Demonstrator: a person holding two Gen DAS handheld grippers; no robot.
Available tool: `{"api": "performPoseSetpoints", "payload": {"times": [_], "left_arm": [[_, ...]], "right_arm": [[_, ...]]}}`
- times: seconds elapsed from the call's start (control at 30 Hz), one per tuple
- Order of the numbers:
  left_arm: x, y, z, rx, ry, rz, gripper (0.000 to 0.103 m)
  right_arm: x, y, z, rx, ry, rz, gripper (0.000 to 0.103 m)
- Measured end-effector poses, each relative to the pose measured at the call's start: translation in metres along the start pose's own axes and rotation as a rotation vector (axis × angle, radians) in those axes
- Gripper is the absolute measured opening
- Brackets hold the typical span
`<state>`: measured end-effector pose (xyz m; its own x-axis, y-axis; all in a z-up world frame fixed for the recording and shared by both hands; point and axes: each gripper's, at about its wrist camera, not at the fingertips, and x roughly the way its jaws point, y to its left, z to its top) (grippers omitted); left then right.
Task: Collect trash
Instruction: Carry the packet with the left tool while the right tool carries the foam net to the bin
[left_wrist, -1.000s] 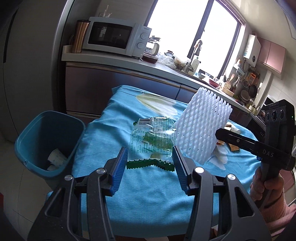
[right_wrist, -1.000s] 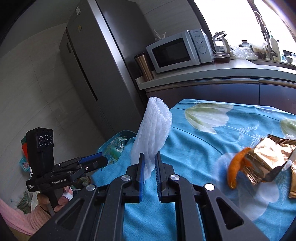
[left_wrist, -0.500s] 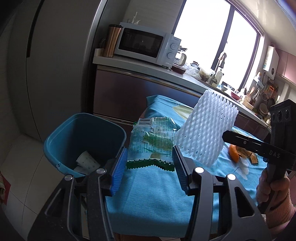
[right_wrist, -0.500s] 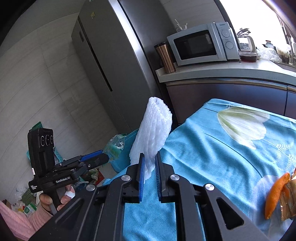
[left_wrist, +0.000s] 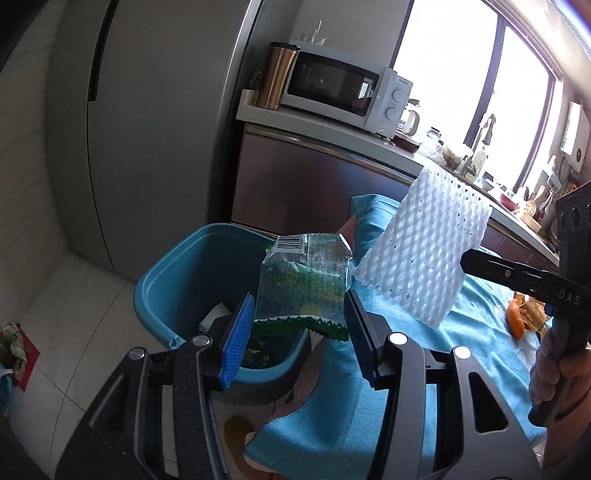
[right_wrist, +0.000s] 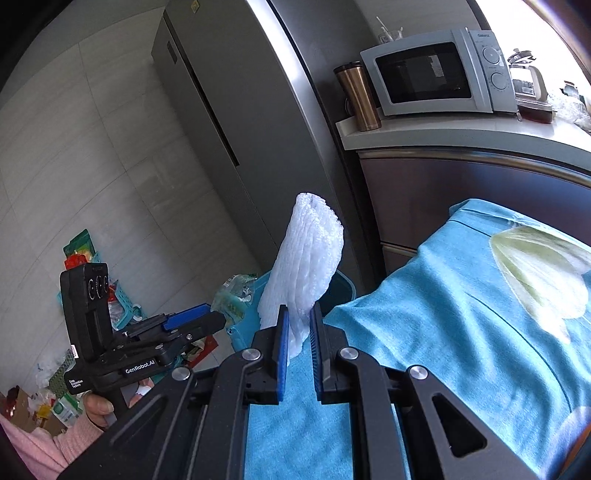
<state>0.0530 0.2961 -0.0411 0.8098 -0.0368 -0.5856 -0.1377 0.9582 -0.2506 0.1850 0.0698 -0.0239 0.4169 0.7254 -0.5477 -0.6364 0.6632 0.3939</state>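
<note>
My left gripper (left_wrist: 299, 299) is shut on a clear plastic wrapper (left_wrist: 303, 273) with a green zigzag edge and a barcode. It holds the wrapper above the blue trash bin (left_wrist: 173, 280), which stands on the floor at the table's end. My right gripper (right_wrist: 297, 317) is shut on a white foam fruit net (right_wrist: 310, 258) that stands upright over the table's edge. The bin's rim (right_wrist: 341, 290) shows just behind the net. From the right wrist, the left gripper (right_wrist: 207, 319) and its wrapper (right_wrist: 232, 295) sit lower left. The foam net (left_wrist: 424, 254) hangs right of the wrapper.
A blue cloth (right_wrist: 461, 314) covers the table, with orange peel (left_wrist: 515, 323) at its right. White scrap (left_wrist: 216, 315) lies in the bin. A grey fridge (left_wrist: 147, 129) and a counter with a microwave (left_wrist: 340, 92) stand behind. Bags clutter the floor (right_wrist: 74, 258).
Both grippers have swung left off the middle of the table toward the bin, each keeping its load. The wrapper now hangs over the bin's mouth instead of the cloth.
</note>
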Motion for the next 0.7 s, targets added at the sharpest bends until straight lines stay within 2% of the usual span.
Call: {"api": "performPoseSetpoints", "payload": {"times": [0.7], "left_arm": [[0.051, 0.038, 0.003, -0.045, 0.071, 0.101, 0.050]], "right_arm": [[0.096, 0.010, 0.015, -0.010, 0.161, -0.036, 0.010]]}}
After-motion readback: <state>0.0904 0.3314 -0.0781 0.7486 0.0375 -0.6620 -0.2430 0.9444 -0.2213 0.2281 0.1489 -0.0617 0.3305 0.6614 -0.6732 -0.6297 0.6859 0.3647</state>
